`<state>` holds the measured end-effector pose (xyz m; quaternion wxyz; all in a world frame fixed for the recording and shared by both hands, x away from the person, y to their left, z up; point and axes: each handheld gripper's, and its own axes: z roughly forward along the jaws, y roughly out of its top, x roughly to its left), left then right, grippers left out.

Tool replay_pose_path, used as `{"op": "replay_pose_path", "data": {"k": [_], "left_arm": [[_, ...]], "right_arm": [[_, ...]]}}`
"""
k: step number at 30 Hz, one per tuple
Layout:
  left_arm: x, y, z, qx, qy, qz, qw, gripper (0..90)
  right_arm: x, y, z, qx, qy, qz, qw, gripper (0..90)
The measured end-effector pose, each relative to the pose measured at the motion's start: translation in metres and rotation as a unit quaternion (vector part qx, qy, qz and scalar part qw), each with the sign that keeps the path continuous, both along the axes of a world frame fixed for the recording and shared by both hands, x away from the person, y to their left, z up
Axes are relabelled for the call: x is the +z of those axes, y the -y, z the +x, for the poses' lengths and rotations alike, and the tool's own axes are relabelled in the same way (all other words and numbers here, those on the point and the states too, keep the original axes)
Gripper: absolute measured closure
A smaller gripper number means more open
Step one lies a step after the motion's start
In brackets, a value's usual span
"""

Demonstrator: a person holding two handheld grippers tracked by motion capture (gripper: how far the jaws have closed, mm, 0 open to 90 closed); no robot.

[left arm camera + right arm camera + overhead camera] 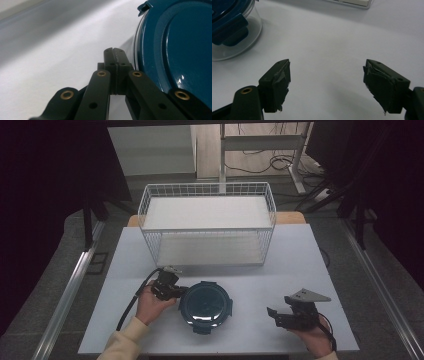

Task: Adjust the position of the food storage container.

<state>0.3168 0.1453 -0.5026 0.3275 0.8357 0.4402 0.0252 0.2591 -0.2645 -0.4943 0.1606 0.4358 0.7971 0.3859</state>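
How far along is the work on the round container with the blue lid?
Done: the blue clip-on lid sits on the round clear container. In hand: the left gripper, jaws shut, is at its rim; the right gripper waits open. Left: the white wire basket holds nothing.

Bare tabletop (pixel 300 265) lay open between the round blue-lidded container (pixel 206 306) and the right gripper (pixel 272 315), while the white wire basket (pixel 207 222) blocked the table's far side

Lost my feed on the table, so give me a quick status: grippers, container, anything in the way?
Left hand-held gripper shut, empty, beside the blue-lidded container. Right hand-held gripper open, empty, apart from it. Wire basket behind; nothing in the way.
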Motion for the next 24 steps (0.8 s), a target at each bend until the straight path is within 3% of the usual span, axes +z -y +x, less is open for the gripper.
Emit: {"op": "replay_pose_path", "data": {"k": [10,14,16,17,18,19,20,22,24], "left_arm": [[-0.003,0.003,-0.002,-0.011,-0.007,-0.014,0.9998,90.0],[0.002,-0.003,-0.006,0.003,0.037,0.010,0.9993,90.0],[0.006,-0.008,-0.009,0.005,0.044,0.001,0.9990,90.0],[0.014,-0.019,-0.017,0.017,0.058,-0.024,0.9979,90.0],[0.017,-0.024,-0.022,0.022,0.065,-0.034,0.9971,89.5],[0.017,-0.024,-0.022,0.022,0.065,-0.034,0.9971,85.5],[0.023,-0.031,-0.031,0.036,0.078,-0.043,0.9954,79.1],[0.026,-0.036,-0.041,0.054,0.083,-0.048,0.9939,68.2],[0.028,-0.040,-0.048,0.073,0.084,-0.055,0.9923,49.9]], "right_arm": [[0.000,0.000,0.000,0.000,0.000,0.001,1.0000,21.6],[0.003,0.002,-0.001,0.011,0.009,0.023,0.9996,21.6],[0.005,0.003,-0.002,0.013,0.014,0.034,0.9992,21.6],[0.006,0.003,-0.003,0.013,0.014,0.039,0.9991,21.5],[0.007,0.004,-0.003,0.014,0.015,0.045,0.9988,21.5],[0.007,0.004,-0.003,0.014,0.015,0.045,0.9988,21.5],[0.008,0.004,-0.003,0.014,0.012,0.056,0.9982,21.5],[0.008,0.003,-0.003,0.018,0.011,0.061,0.9979,21.5],[0.009,0.002,-0.003,0.025,0.013,0.065,0.9975,21.5]]}}
